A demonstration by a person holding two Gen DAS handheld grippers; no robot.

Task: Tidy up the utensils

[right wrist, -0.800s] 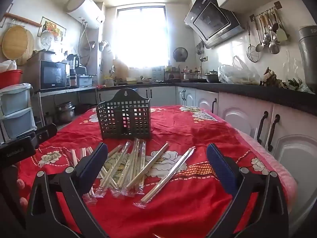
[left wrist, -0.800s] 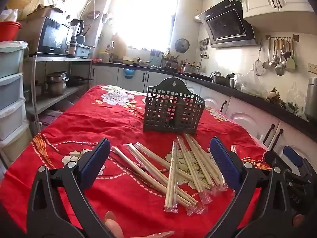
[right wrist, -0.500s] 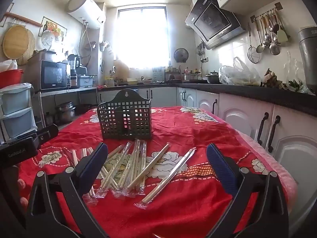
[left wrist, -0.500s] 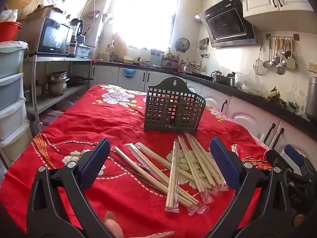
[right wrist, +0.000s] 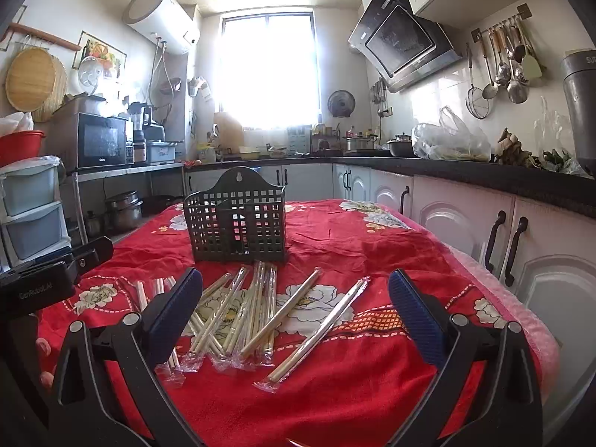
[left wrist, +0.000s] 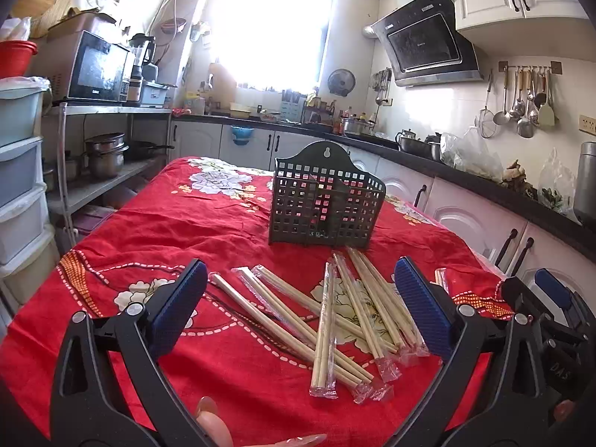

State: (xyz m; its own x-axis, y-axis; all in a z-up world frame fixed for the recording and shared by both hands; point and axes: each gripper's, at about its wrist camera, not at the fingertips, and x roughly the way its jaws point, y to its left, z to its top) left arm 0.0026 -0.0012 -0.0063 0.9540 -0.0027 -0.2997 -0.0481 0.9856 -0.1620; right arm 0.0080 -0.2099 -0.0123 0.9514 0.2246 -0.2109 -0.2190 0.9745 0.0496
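Red floral tablecloth [left wrist: 178, 223]: covers the table. Dark slotted utensil basket [left wrist: 326, 203]: upright on the cloth, landmark. Left gripper [left wrist: 301, 311] and right gripper [right wrist: 294, 309]: both on the near side of the basket, fingers spread wide, nothing between them. Wrapped chopsticks [right wrist: 260, 309]: loose pile lying flat just in front of the basket, none inside it.

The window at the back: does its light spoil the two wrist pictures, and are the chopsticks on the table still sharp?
Left wrist view: the window is blown out white, with haze spreading around it; the wrapped chopsticks stay sharp, and straight edges bend near the rim. Right wrist view: the same glare at the window; the chopsticks and basket stay clear.
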